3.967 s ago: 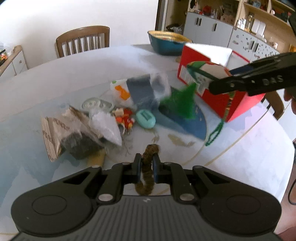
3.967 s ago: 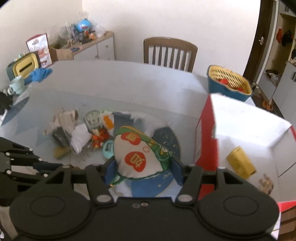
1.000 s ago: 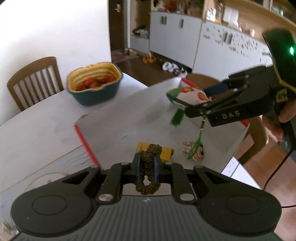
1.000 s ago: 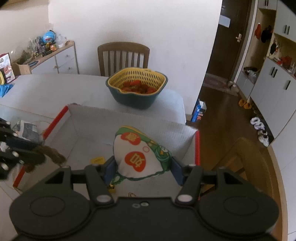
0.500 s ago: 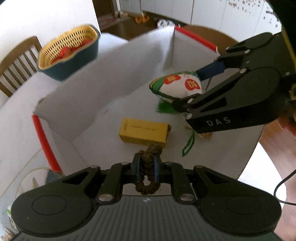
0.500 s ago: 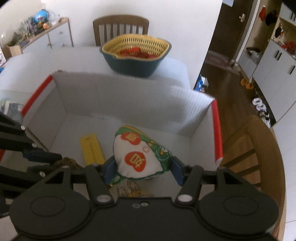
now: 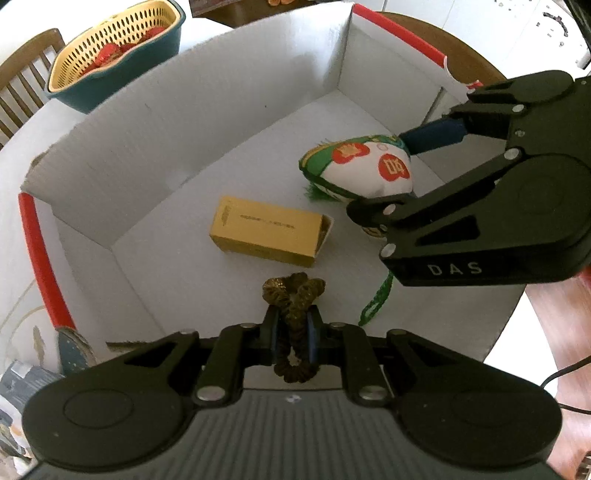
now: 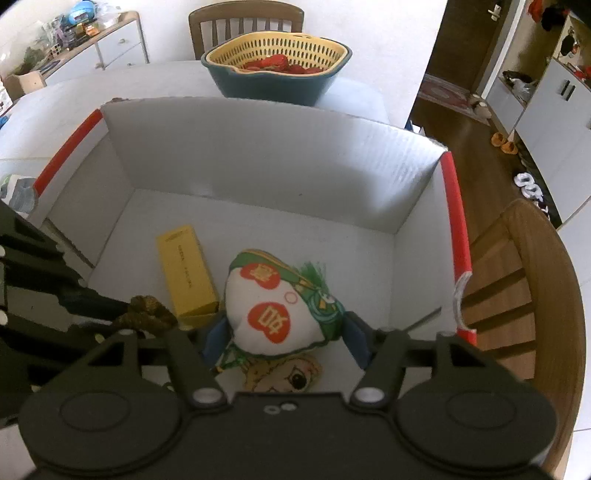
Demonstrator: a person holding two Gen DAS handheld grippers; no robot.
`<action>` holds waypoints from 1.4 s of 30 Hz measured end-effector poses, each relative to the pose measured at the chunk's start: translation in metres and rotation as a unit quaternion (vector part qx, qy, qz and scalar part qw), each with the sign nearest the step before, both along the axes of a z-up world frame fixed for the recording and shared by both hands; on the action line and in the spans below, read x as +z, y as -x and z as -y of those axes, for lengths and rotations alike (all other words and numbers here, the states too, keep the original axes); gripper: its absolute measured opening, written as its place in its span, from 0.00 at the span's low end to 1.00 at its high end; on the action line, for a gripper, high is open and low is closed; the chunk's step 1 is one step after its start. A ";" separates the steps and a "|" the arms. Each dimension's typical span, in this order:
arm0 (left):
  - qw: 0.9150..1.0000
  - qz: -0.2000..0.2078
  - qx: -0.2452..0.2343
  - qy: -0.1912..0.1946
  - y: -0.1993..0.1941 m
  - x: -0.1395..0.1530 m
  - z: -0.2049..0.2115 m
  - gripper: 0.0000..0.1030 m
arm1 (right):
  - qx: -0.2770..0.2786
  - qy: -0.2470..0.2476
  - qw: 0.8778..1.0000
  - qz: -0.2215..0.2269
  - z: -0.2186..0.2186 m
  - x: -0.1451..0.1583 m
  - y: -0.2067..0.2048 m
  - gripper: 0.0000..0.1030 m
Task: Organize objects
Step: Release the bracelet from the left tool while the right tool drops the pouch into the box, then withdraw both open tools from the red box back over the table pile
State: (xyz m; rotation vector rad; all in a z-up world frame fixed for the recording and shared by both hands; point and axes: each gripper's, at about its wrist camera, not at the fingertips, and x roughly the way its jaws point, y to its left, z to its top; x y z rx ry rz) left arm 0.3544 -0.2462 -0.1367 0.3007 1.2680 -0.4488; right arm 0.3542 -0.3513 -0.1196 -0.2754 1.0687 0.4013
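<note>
White corrugated walls fill both views: an open cardboard box (image 7: 229, 110) with red-edged flaps stands on a pale tabletop (image 8: 122, 83), and both grippers hang inside it.

Pinched in the left gripper (image 7: 291, 332) is a brown-gold scrunchie (image 7: 293, 295); the fingers are nearly closed on its middle, so one loop bunches out ahead of the tips and the other hangs behind them. It hovers over the box floor just short of a yellow carton (image 7: 269, 230) lying flat there. Held this way, the scrunchie should simply fall when the fingers part — probably landing beside the carton, not on it.

The right gripper (image 8: 284, 338) carries a stuffed white sachet (image 8: 271, 306) with red patches, green trim and a green tassel. Its blue pads sit well apart on either side of the sachet's widest part; from this view I cannot tell whether they press it or merely flank it. A green beaded cord (image 7: 376, 302) trails below towards the floor, and a small cartoon-face charm (image 8: 286, 373) lies underneath. The sachet is low in the box, near the right wall, which suggests a release there.

Beyond the box stands a teal bowl with a yellow colander (image 8: 277, 55) of red fruit, then a wooden chair (image 8: 245, 24); more clutter shows at the tabletop's left edge — likely sorting to come.
</note>
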 end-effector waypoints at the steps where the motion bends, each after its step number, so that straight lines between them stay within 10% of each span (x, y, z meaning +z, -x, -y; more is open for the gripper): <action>1: 1.000 -0.001 0.001 0.001 0.001 -0.001 0.000 0.14 | 0.001 -0.001 1.000 0.000 0.001 0.000 0.001 0.64; 4: 1.000 0.001 0.009 0.004 0.001 0.000 -0.003 0.20 | 0.002 -0.008 1.000 -0.002 0.004 0.001 0.003 0.65; 8: 1.000 0.019 0.024 0.006 0.004 0.005 -0.008 0.53 | 0.004 -0.019 1.000 0.003 0.007 0.005 0.006 0.66; 42: 0.981 0.140 0.069 0.112 0.077 0.100 -0.062 0.76 | -0.015 -0.117 0.987 0.107 0.030 0.100 0.086 0.87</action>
